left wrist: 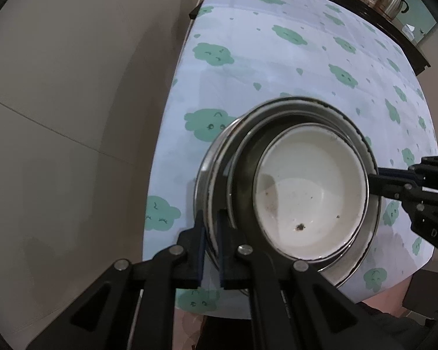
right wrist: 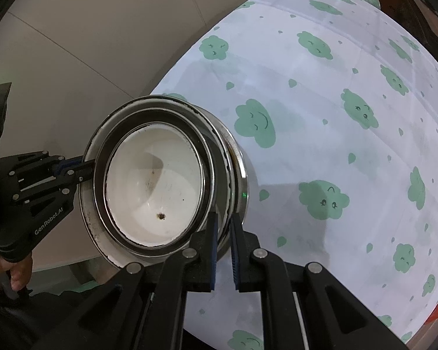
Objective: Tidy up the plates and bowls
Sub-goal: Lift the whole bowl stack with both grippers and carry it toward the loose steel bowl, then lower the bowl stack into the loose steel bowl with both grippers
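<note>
A stack of nested dishes is held above the table: a white bowl [left wrist: 309, 192] with dark specks sits inside steel bowls and plates [left wrist: 219, 157]. My left gripper [left wrist: 211, 233] is shut on the stack's near rim. My right gripper [right wrist: 223, 230] is shut on the opposite rim; it also shows in the left wrist view [left wrist: 376, 179]. In the right wrist view the white bowl [right wrist: 154, 180] sits inside the steel stack [right wrist: 236, 163], and the left gripper [right wrist: 83, 164] clamps its far-left rim.
The table wears a pale blue cloth with green cloud faces [left wrist: 277, 58]. A steel kettle [left wrist: 391, 0] and a glass stand on a dark counter at the far right. Beige floor [left wrist: 58, 116] lies left of the table.
</note>
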`<state>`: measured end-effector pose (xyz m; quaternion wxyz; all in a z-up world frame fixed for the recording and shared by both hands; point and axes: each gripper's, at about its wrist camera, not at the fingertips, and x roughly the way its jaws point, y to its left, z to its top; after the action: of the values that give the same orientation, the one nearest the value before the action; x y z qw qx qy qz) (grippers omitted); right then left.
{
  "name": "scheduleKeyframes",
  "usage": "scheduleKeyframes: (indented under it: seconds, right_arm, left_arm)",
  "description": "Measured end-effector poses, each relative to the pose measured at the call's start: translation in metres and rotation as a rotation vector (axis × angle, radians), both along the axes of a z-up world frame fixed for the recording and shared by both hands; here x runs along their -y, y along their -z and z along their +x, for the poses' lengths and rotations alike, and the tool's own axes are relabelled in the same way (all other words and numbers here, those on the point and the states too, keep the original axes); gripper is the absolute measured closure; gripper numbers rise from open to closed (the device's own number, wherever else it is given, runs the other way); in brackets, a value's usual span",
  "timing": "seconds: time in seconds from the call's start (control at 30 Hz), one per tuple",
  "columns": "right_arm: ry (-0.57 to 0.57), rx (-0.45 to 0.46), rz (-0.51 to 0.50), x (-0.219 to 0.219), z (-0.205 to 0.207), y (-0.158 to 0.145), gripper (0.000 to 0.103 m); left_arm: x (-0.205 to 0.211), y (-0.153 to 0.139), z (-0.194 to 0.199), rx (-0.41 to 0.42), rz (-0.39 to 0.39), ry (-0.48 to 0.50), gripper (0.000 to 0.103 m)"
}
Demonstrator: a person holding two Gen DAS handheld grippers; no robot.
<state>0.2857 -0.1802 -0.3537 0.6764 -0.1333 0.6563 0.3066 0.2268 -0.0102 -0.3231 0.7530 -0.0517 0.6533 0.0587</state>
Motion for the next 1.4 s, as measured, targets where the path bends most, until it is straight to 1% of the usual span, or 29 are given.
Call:
scheduleKeyframes:
  seconds: [0.3,0.33,0.4,0.47,0.5,0.63,0.73,0.87,0.97,1.4]
  right_arm:
    - [0.010,-0.006,-0.019,0.011,-0.001,-0.004,0.093]
    - [0.013,-0.007,-0.020,0.013,-0.001,-0.004,0.093]
    - [0.016,-0.003,-0.029,0.016,-0.003,-0.005,0.093]
    - [0.020,-0.005,-0.040,0.019,-0.004,-0.006,0.093]
    - [0.028,-0.008,-0.042,0.022,-0.004,-0.006,0.093]
    - [0.036,-0.001,-0.059,0.024,-0.008,-0.009,0.093]
    - [0.051,0.002,-0.071,0.027,-0.013,-0.011,0.093]
    - [0.075,0.018,-0.059,0.031,-0.016,-0.012,0.093]
    - [0.079,0.037,-0.063,0.030,-0.020,-0.013,0.093]
    - [0.073,0.042,-0.065,0.030,-0.019,-0.012,0.093]
  left_arm:
    - [0.015,0.001,0.001,0.002,0.002,0.028,0.102]
    - [0.018,0.001,0.000,0.006,0.007,0.024,0.102]
    - [0.027,0.001,-0.001,0.013,0.042,0.046,0.102]
    - [0.029,0.001,-0.002,0.010,0.006,0.050,0.101]
    - [0.029,0.001,-0.003,0.013,0.003,0.052,0.101]
    - [0.033,0.001,-0.004,0.026,0.011,0.077,0.101]
    - [0.033,0.002,-0.004,0.034,-0.002,0.086,0.102]
    - [0.032,0.002,-0.004,0.041,-0.016,0.084,0.101]
    - [0.033,0.002,-0.004,0.040,-0.009,0.094,0.101]
    - [0.032,0.002,-0.004,0.039,-0.028,0.075,0.101]
